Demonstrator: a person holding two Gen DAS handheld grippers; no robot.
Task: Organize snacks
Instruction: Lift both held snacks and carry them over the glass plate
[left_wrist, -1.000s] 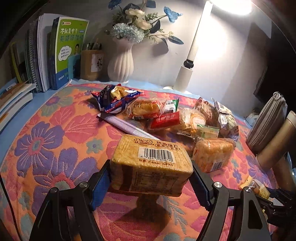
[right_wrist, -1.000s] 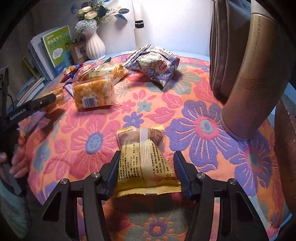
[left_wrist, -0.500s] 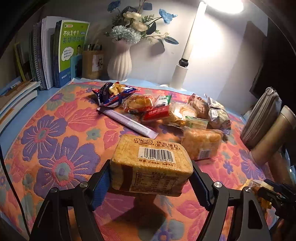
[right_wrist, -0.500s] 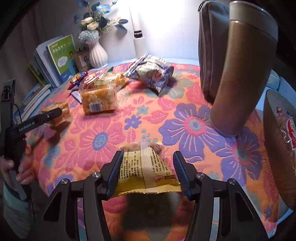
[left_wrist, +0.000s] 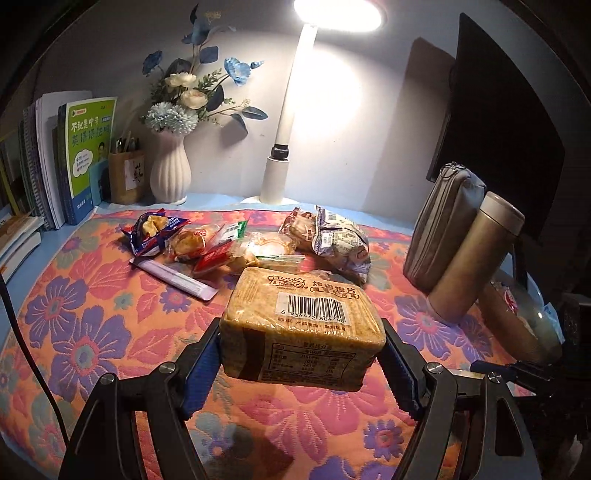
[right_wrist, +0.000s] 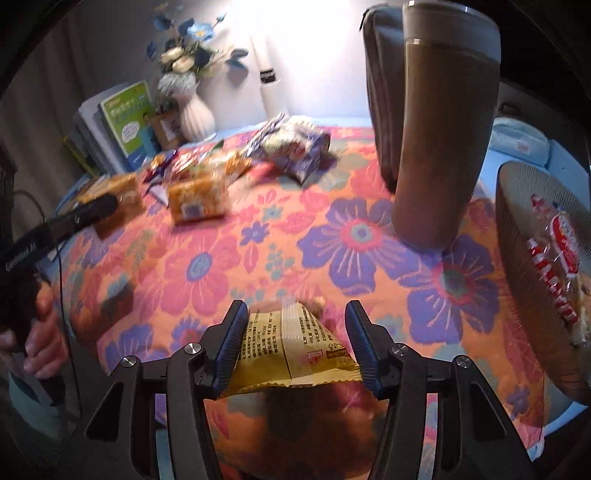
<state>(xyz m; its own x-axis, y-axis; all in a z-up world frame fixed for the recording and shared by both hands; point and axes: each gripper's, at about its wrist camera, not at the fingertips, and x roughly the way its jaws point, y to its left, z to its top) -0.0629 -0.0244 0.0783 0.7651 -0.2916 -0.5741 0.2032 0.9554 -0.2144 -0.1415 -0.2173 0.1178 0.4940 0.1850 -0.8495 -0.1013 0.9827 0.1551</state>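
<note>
Snacks, two lots in hand, the rest loose on the flowered cloth (left_wrist: 92, 332).

Lot one: toast-slice pack (left_wrist: 301, 325), a clear-wrapped block with a barcode on top. We judged it light, fairly stiff in bulk, brittle inside, and its film slippery; the short ends were the place to hold it. We had the left gripper (left_wrist: 301, 363) spread wide and pressed on those two ends, with the pack raised clear of the cloth, near centre, its length running away from us beyond the pads.

Lot two: yellow sachet (right_wrist: 291, 345), a flat soft packet with a crimped near edge. We judged it very light and easily crushed, best pinched across its width above the crimp. We had the right gripper (right_wrist: 295, 347) drawn in narrow on both of its sides, and it hung above the near edge of the cloth.

Remaining stock: a mixed heap (left_wrist: 236, 247) lay at the far middle. One more wrapped toast pack (right_wrist: 197, 199) lay far left in the right-hand view. A basket (right_wrist: 517, 236) at the right already held a red-printed bag (right_wrist: 557, 258).
</note>
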